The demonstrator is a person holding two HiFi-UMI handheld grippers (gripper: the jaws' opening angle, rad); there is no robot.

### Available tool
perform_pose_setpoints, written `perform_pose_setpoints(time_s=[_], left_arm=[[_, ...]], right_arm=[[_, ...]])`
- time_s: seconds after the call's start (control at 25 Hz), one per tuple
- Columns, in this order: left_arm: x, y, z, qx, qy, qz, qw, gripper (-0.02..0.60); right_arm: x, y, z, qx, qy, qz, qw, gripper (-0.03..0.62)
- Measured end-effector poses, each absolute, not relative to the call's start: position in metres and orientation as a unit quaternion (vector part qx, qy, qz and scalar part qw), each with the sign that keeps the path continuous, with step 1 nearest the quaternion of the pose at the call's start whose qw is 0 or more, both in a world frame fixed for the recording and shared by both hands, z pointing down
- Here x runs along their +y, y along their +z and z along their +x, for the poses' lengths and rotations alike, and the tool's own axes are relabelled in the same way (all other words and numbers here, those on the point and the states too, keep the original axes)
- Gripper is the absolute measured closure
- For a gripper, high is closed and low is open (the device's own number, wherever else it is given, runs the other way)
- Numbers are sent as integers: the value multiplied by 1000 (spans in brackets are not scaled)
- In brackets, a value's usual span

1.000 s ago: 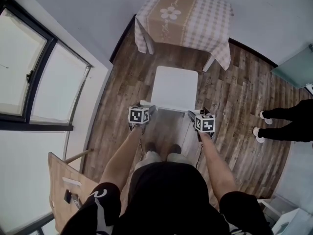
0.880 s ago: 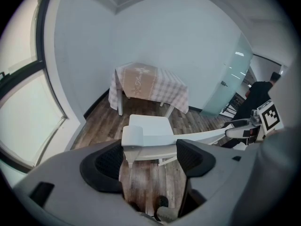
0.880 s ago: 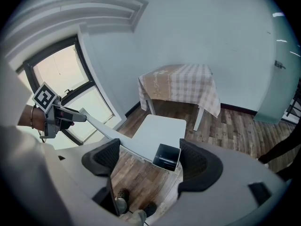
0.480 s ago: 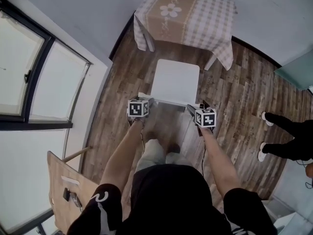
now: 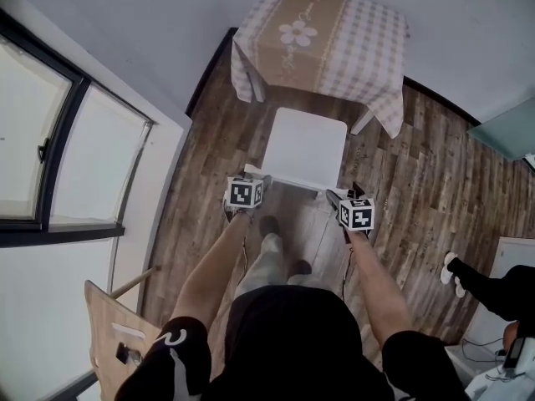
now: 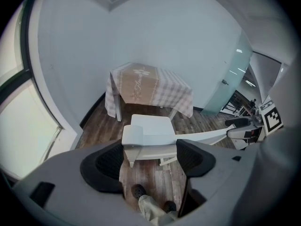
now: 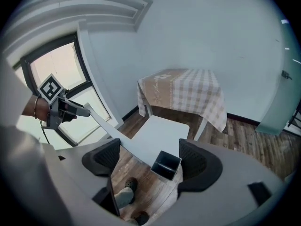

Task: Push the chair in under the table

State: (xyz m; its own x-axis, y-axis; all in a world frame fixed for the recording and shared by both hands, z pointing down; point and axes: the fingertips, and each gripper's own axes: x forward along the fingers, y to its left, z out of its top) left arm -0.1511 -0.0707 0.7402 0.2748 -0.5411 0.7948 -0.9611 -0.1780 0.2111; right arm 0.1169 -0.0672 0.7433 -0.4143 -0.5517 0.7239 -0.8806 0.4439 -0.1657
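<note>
A white chair [image 5: 305, 147] stands on the wood floor, its seat front at the hanging edge of the checked cloth on the table [image 5: 322, 36]. My left gripper [image 5: 253, 182] is at the left end of the chair's back rail and my right gripper [image 5: 338, 197] is at the right end. In the left gripper view the rail's left end [image 6: 134, 135] lies between the wide-apart jaws of the left gripper [image 6: 148, 157], which is open. In the right gripper view the rail's hollow right end [image 7: 165, 165] sits between the jaws of the right gripper [image 7: 149, 159], also open.
A large window [image 5: 50, 140] and white wall run along the left. A wooden board [image 5: 113, 332] sticks up at lower left. Another person's shoes [image 5: 451, 270] are at the right, near a glass door [image 5: 510, 132]. My own feet [image 5: 269, 224] are behind the chair.
The chair and both grippers have moved forward towards the table, and I have stepped after them. The bystander on the right has moved off towards the lower right.
</note>
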Motion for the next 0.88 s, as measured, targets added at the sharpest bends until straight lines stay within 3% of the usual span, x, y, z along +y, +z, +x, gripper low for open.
perform_pose_setpoints(time_s=[0.44,0.88], left_arm=[[-128,741,-169,-492,310,733,353,222],[-161,740,-167,-461,324,751,344,222]], right_arm=[[-107,742,100,-764,273,487,323,180],[-126,742,106,-722,303,553,284,177]])
